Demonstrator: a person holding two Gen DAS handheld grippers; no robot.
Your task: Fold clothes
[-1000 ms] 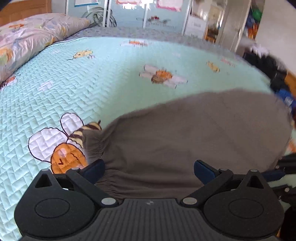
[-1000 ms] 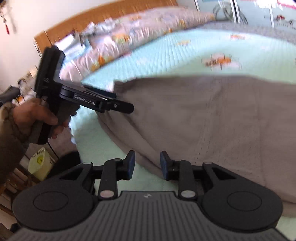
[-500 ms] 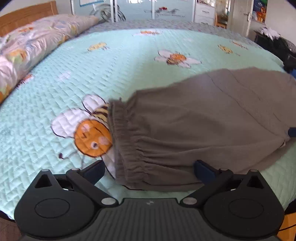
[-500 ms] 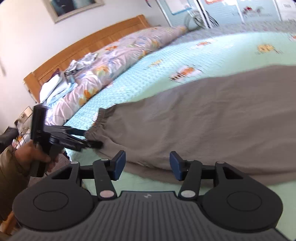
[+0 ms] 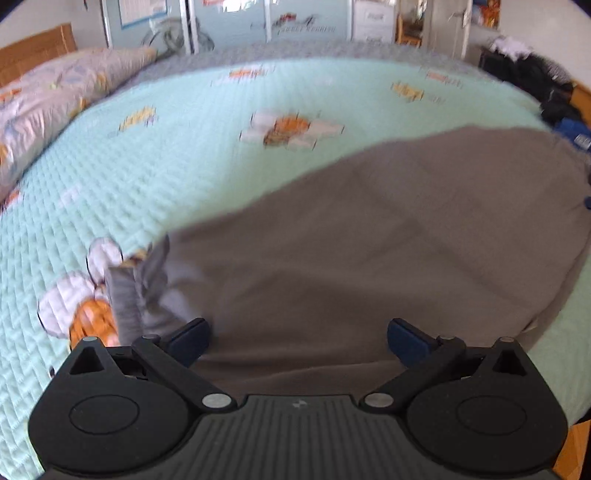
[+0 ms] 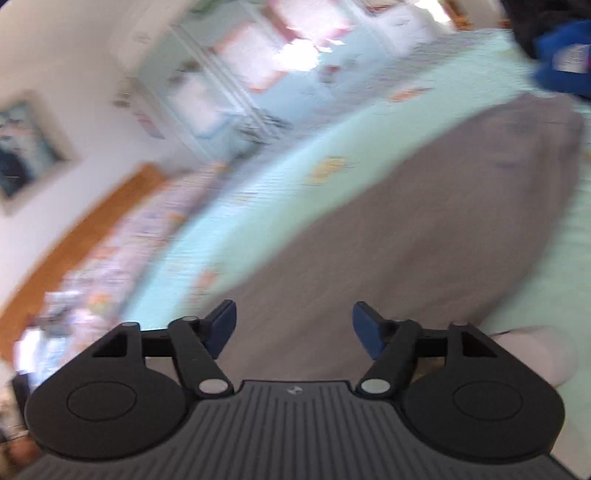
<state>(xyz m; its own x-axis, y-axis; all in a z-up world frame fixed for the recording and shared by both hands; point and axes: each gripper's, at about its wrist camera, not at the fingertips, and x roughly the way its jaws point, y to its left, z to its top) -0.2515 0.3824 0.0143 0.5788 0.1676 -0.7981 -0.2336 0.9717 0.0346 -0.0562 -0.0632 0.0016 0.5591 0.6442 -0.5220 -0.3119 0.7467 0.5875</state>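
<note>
Grey-brown trousers (image 5: 369, 251) lie flat on the mint bedspread (image 5: 147, 177), their gathered waistband (image 5: 144, 291) bunched at the left over a bee print. My left gripper (image 5: 297, 338) hovers open just above the near edge of the cloth, nothing pinched between its blue pads. In the blurred, tilted right wrist view the same trousers (image 6: 424, 221) stretch away to the upper right. My right gripper (image 6: 293, 330) is over them with its jaws opening, and nothing is gripped between the pads.
A floral quilt (image 5: 48, 96) and a wooden headboard (image 6: 96, 229) lie along the bed's left side. Dark clothes and a blue item (image 5: 569, 125) are piled off the bed's right edge. Wardrobe doors (image 5: 229, 22) stand behind the bed.
The right gripper has opened wider, rolled and swept along the trousers; the other hand and gripper left its view. The left gripper has shifted towards the waistband, which is now more bunched.
</note>
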